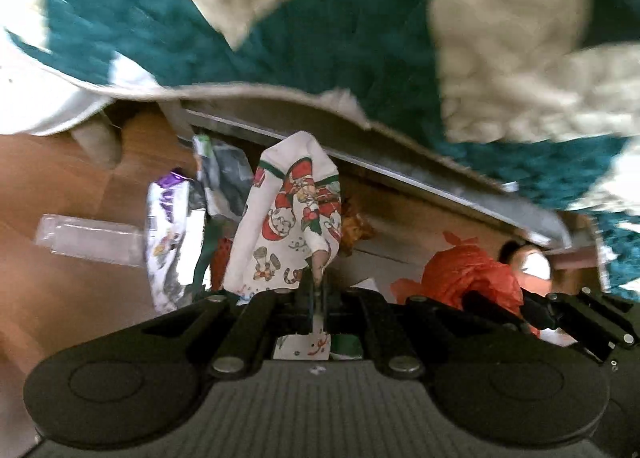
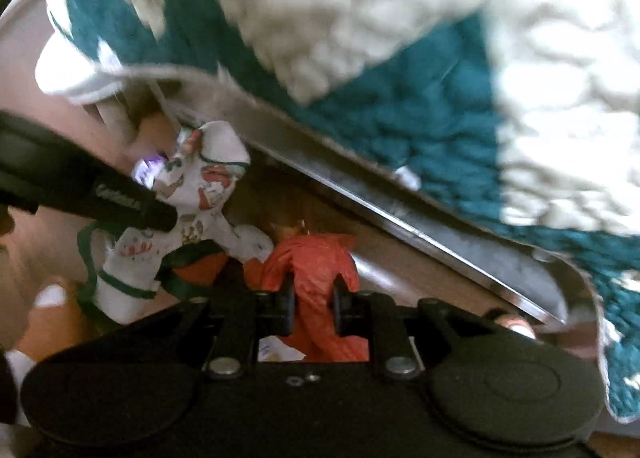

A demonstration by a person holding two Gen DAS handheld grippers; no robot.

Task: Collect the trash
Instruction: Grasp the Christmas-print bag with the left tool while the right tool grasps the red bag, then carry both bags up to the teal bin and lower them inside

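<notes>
A wooden tabletop (image 1: 60,185) with a metal edge strip (image 1: 420,173) carries a clear plastic packet (image 1: 88,238) and a purple-and-silver foil wrapper (image 1: 168,234) (its far side blurred); beyond lies a teal-and-cream rug (image 1: 320,37).

The rug (image 1: 304,37) filling the top of both views is teal with large cream patches, and its edge is trimmed in pale cream. At the centre of the left wrist view, the napkin (image 1: 288,225) is white, bordered in dark green and printed with red-and-white Santa figures. Left of it, a wrapper (image 1: 168,234) is silvery white with purple marks. At lower right, the crumpled plastic bag (image 1: 468,274) is orange-red; it sits at the centre of the right wrist view (image 2: 316,258). Both grippers are black. The floor (image 1: 60,185) is warm brown.
</notes>
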